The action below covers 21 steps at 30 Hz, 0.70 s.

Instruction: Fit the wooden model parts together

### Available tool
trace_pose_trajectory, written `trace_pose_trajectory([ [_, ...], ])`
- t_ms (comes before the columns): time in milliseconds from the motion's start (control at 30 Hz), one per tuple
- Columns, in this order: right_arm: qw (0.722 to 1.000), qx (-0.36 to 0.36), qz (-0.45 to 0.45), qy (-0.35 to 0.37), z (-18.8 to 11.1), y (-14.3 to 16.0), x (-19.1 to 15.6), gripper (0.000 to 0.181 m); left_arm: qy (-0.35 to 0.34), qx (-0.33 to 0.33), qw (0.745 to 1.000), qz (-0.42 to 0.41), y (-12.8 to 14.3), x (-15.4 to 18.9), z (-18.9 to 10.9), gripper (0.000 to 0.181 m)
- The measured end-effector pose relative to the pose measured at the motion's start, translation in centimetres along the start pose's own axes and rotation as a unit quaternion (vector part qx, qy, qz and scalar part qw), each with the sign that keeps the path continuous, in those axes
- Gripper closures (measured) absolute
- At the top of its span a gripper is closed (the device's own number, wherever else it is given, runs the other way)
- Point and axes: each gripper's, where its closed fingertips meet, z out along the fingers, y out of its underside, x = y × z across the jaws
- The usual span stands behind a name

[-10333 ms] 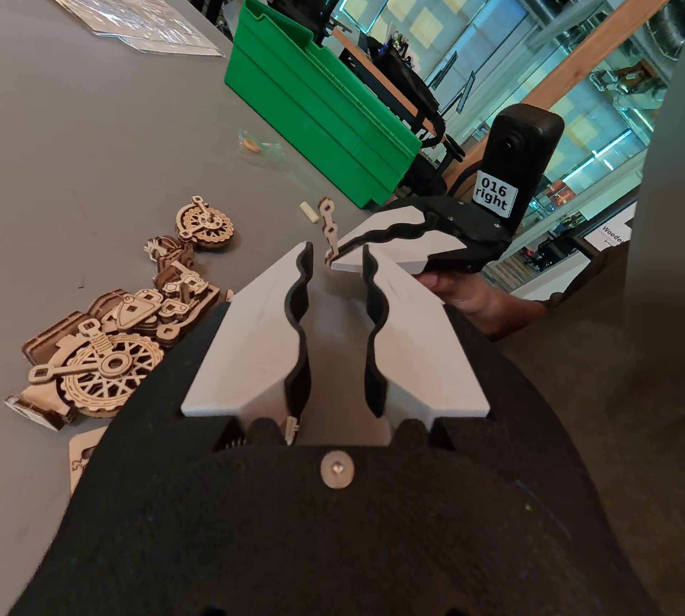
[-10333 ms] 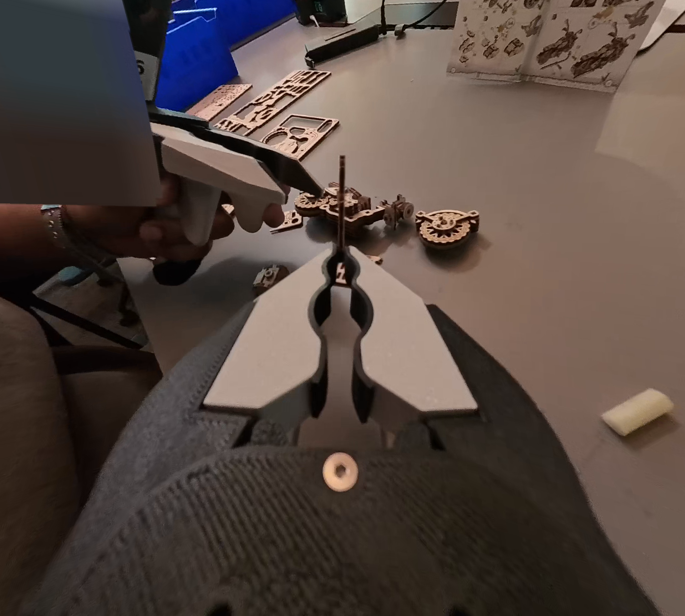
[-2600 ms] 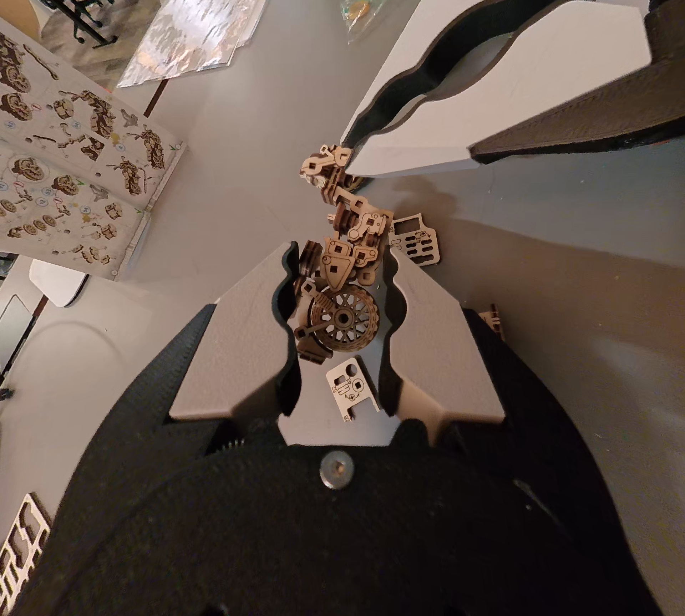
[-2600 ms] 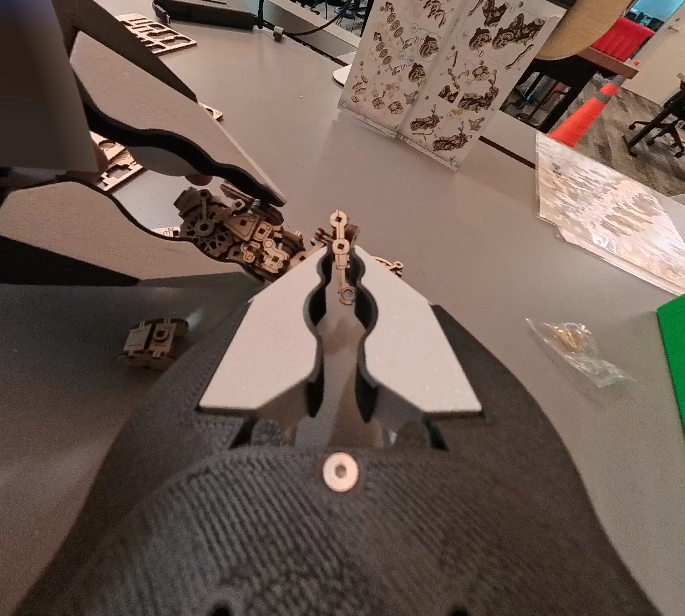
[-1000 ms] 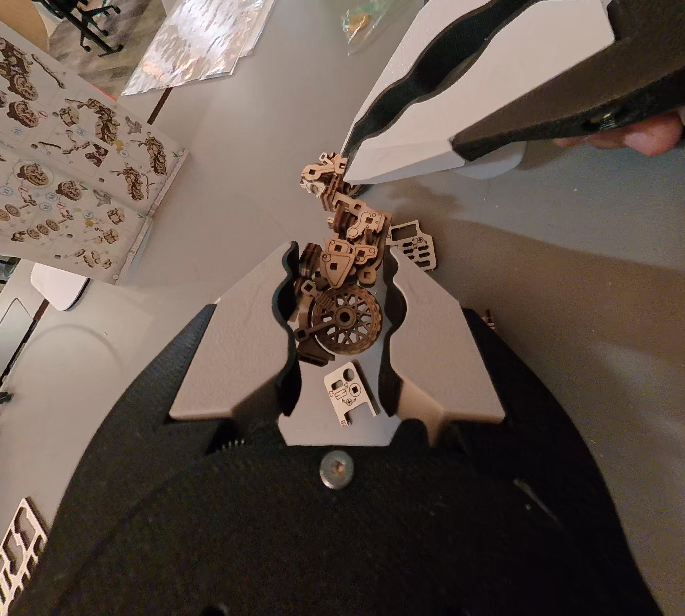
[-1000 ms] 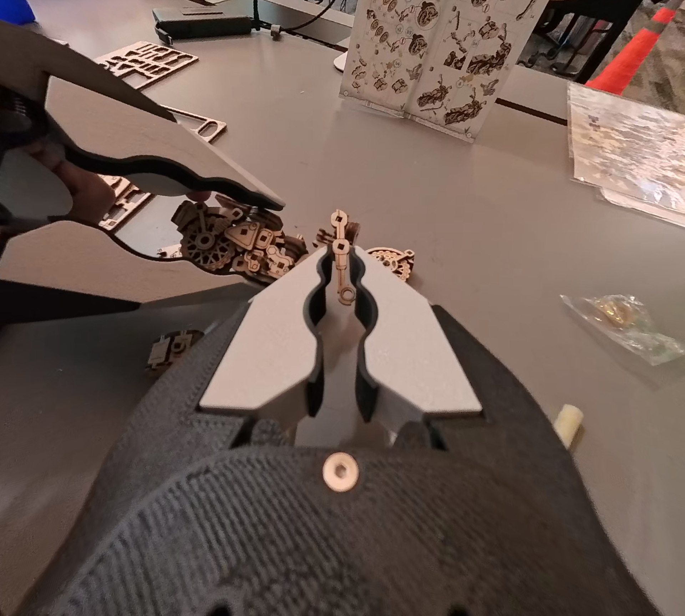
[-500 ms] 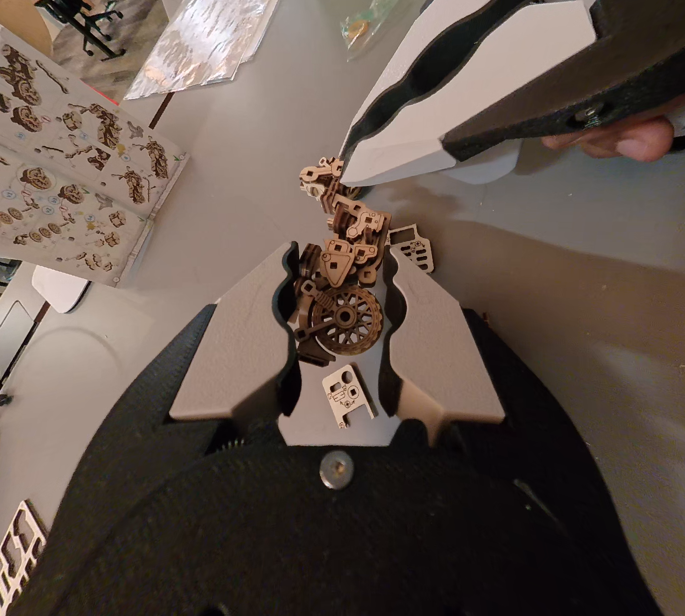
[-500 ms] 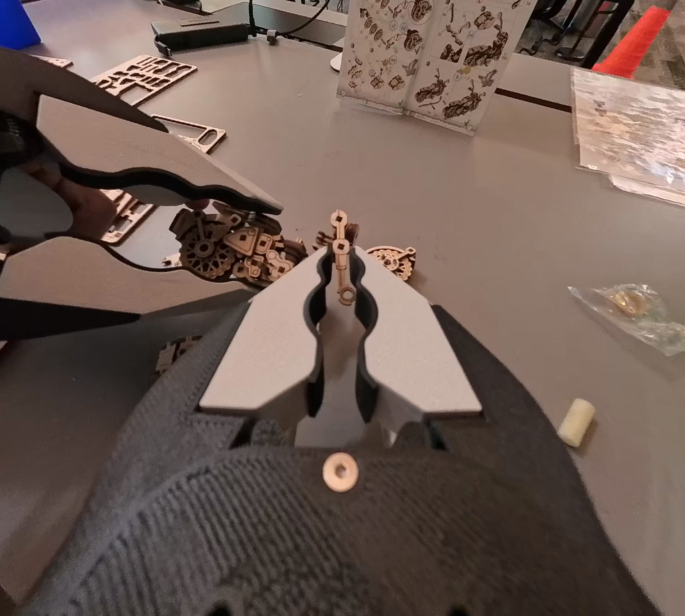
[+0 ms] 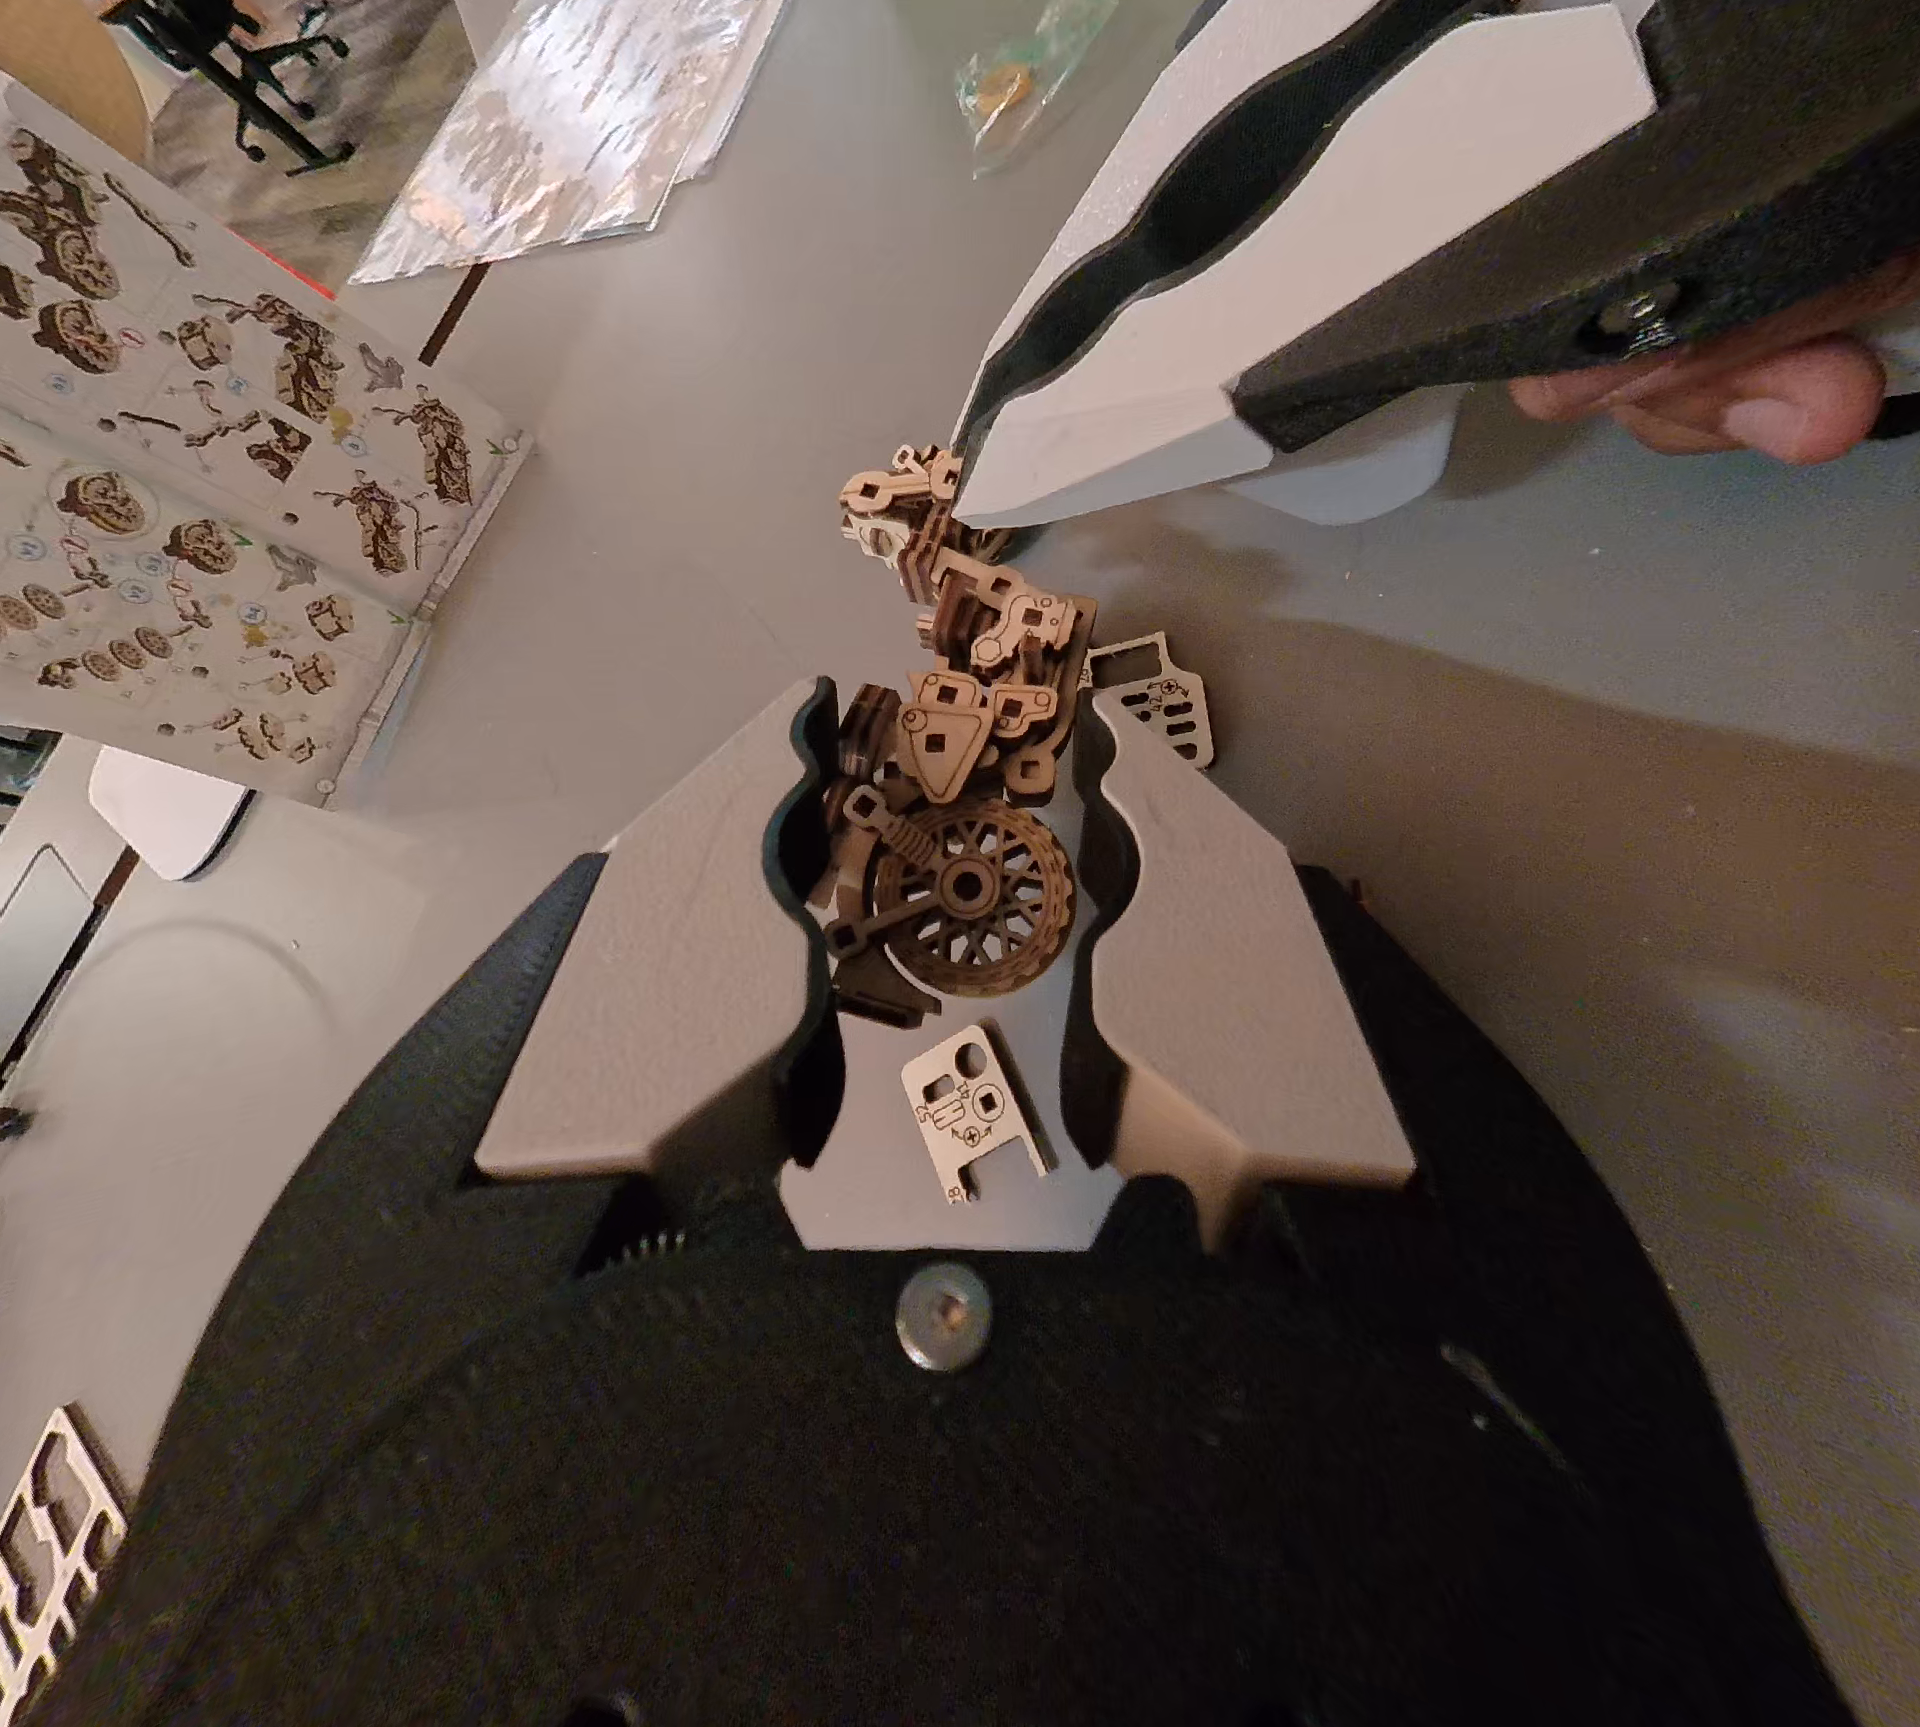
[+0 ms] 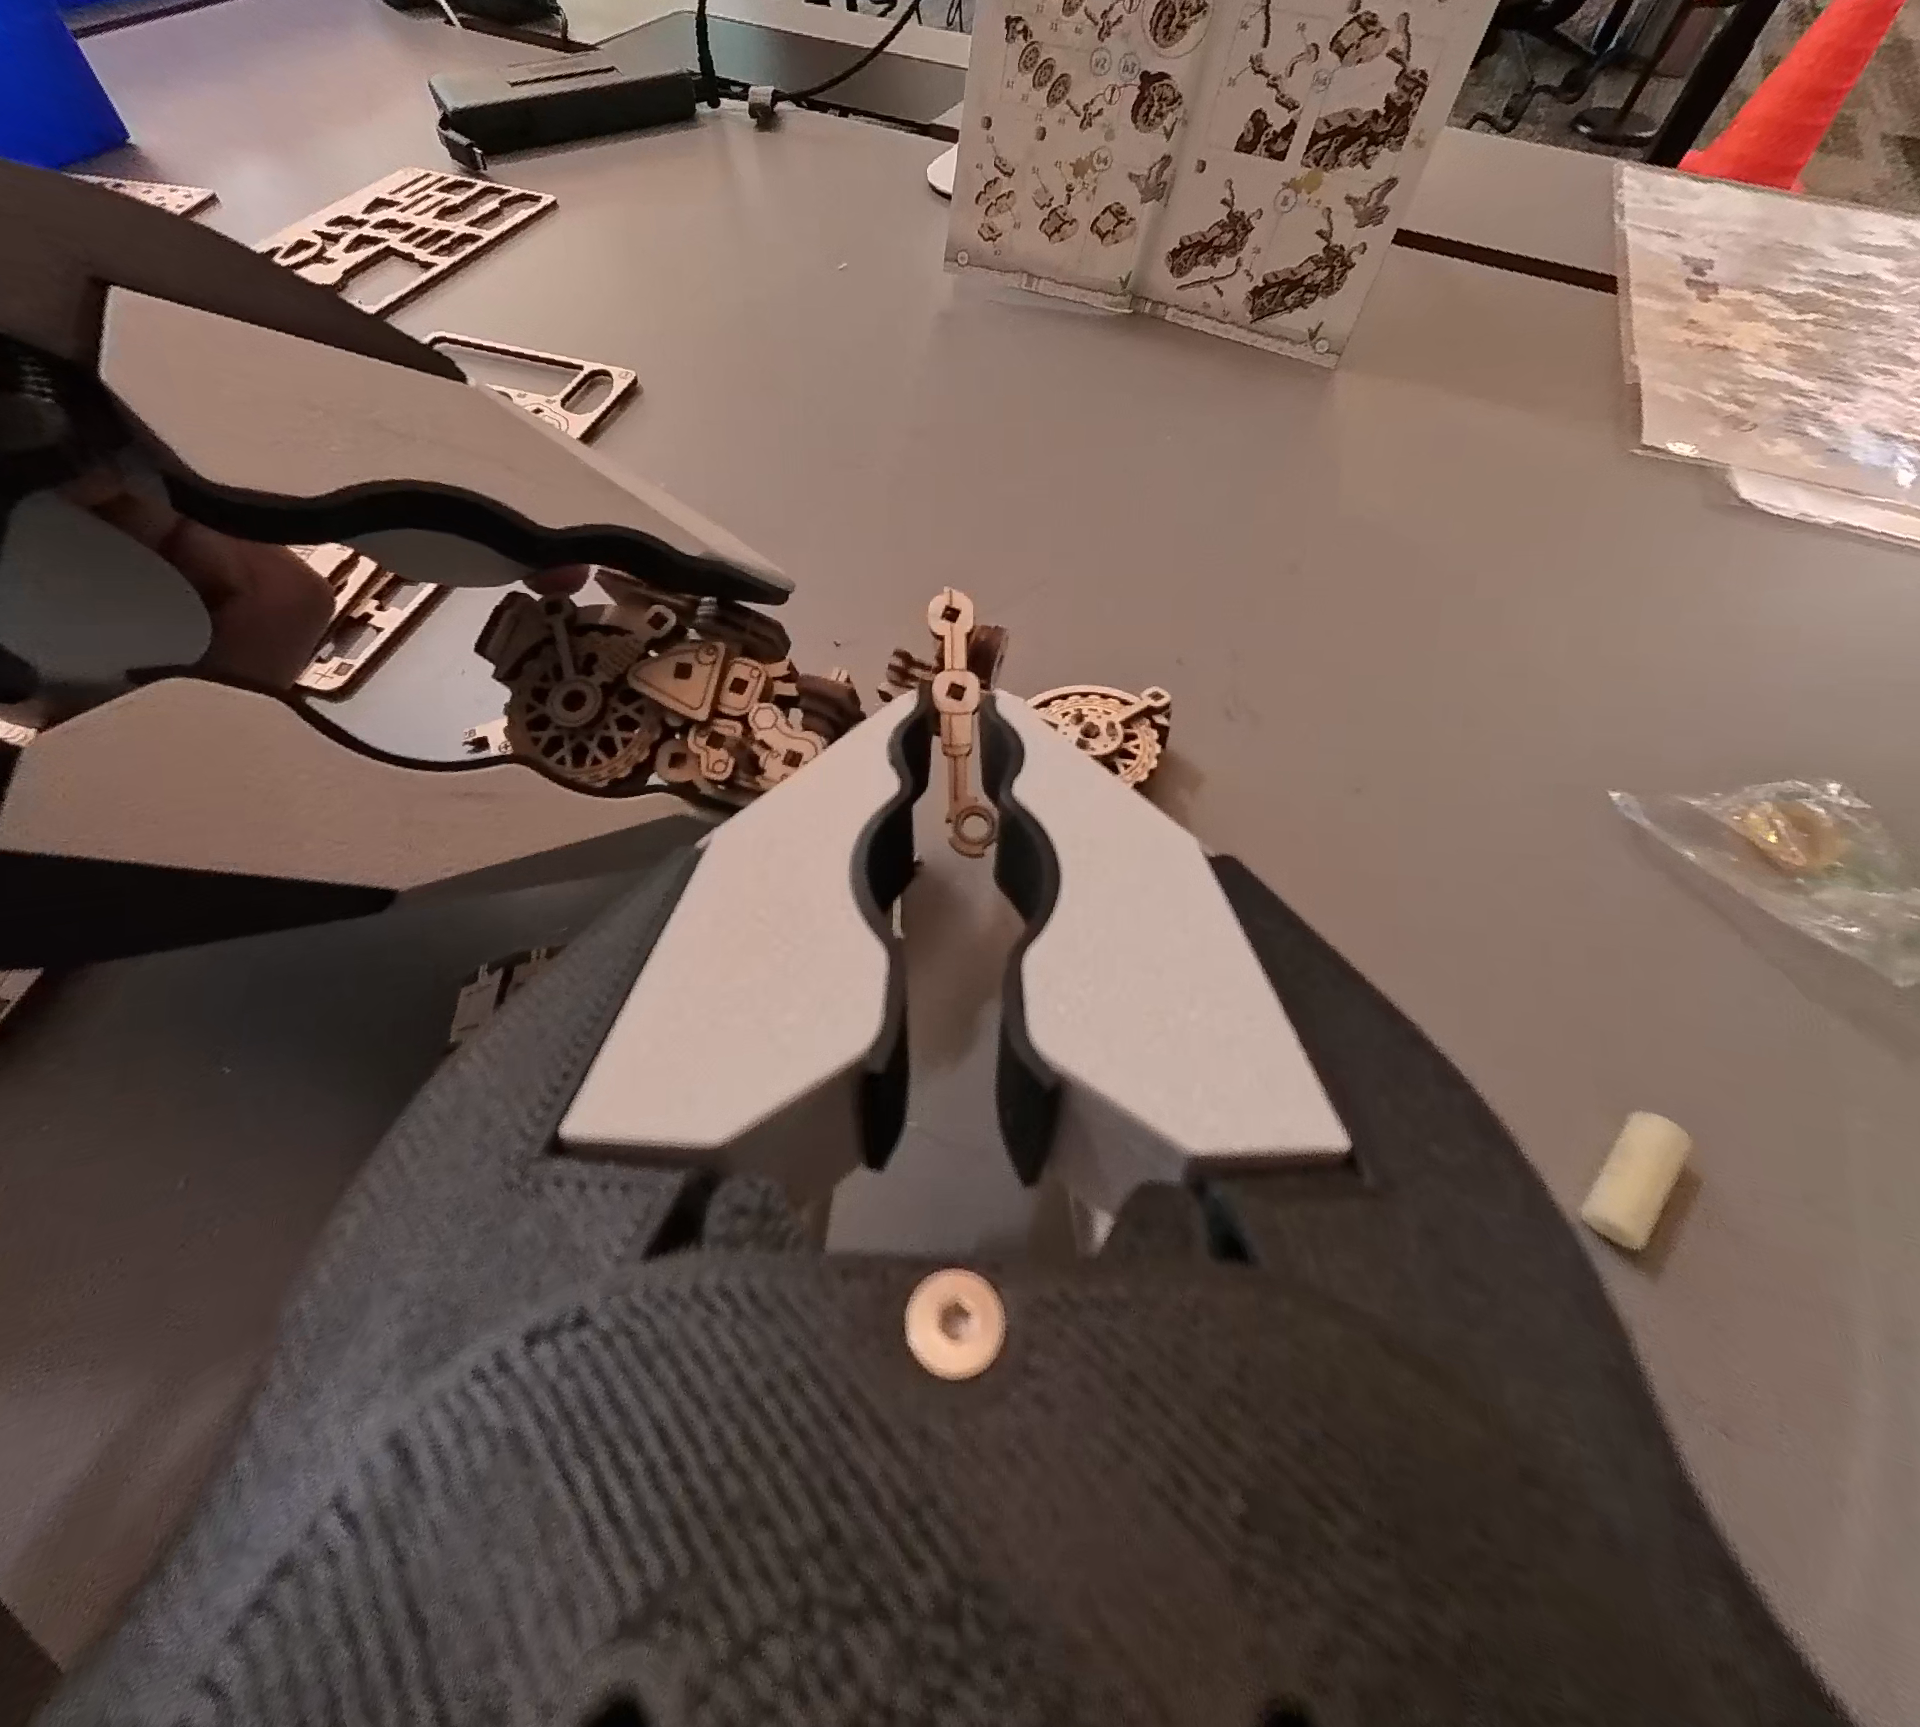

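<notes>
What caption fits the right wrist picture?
Right gripper pinches a thin wooden strut beside the wooden motorcycle.

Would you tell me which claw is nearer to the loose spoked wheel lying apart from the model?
Right. The right claw is just beside the loose wheel; the left claw sits farther off, around the wooden model.

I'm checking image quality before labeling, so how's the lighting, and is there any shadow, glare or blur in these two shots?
Left wrist view: warm, dim light; a broad shadow darkens the table on the right; glare on the plastic sheet; the wooden model is sharp. Right wrist view: even light, the strut sharp, wide-angle bending at the edges.
</notes>
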Motion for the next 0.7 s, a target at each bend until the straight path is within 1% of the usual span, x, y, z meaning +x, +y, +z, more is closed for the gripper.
trace_pose_trajectory([
  [267, 1.000, -0.001, 0.004, -0.001, 0.00, 0.03, -0.02, 0.174, -0.001, 0.001, 1.000, 0.000, -0.03, 0.00, -0.01, 0.138],
  [700, 0.999, -0.002, 0.038, -0.008, -0.05, 0.01, 0.04, 0.174, -0.006, 0.006, 1.000, 0.002, -0.23, 0.00, -0.06, 0.138],
])
